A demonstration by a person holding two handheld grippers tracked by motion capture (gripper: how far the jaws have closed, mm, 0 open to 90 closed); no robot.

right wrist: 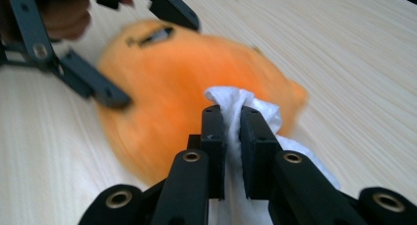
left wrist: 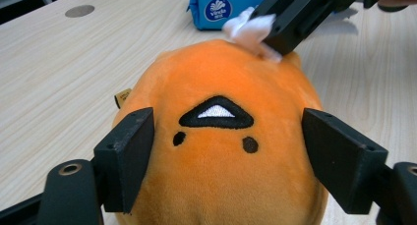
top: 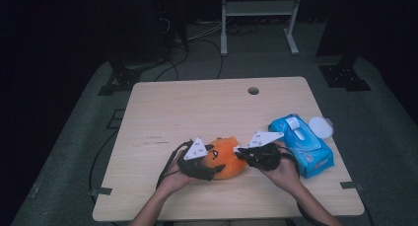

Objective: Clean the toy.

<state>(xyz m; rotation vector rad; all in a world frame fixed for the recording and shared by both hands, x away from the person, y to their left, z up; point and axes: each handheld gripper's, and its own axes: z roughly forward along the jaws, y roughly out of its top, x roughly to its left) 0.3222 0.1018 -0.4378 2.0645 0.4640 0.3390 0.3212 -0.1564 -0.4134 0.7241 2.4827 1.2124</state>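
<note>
The orange plush toy [left wrist: 216, 151] lies near the table's [top: 162, 107] front edge — soft, light, best steadied by its sides. It is straddled by the left gripper [left wrist: 228, 151], whether pressed cannot be told. A white wipe [right wrist: 236, 104] — limp — is pinched by the right gripper [right wrist: 232, 131].

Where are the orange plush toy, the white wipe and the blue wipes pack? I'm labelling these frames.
orange plush toy [left wrist: 216, 156]: left gripper view, on its face below the mouth.
white wipe [right wrist: 231, 99]: right gripper view, on the bunched end above the jaws.
blue wipes pack [top: 308, 149]: high view, on its top face.
</note>
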